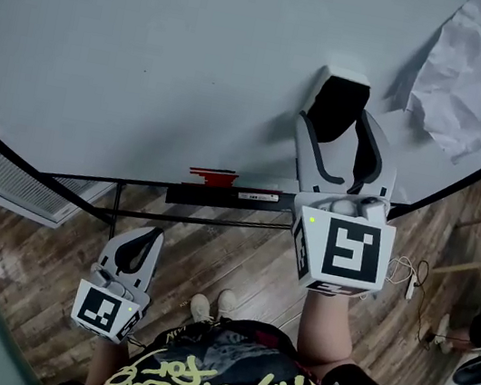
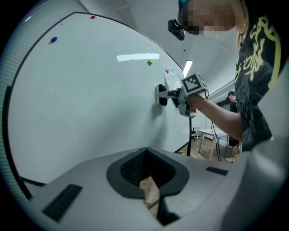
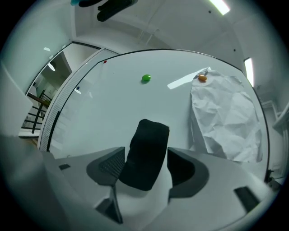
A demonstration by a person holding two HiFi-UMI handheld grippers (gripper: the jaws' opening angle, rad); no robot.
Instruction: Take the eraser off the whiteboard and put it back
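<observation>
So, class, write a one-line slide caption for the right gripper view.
Open tongs straddle the black eraser on the whiteboard, beside crumpled paper.

Eraser point(image 3: 146, 153): black. Whiteboard point(image 3: 113, 103): white. Green magnet point(image 3: 146, 78). Orange magnet point(image 3: 202, 78). Paper point(image 3: 228, 122): white. Floor point(image 1: 32, 279): brown wood-grain.

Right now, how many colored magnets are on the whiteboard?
4: red and blue by the board's frame, green mid-board, orange on the paper's top. More could hide behind the paper.
</observation>
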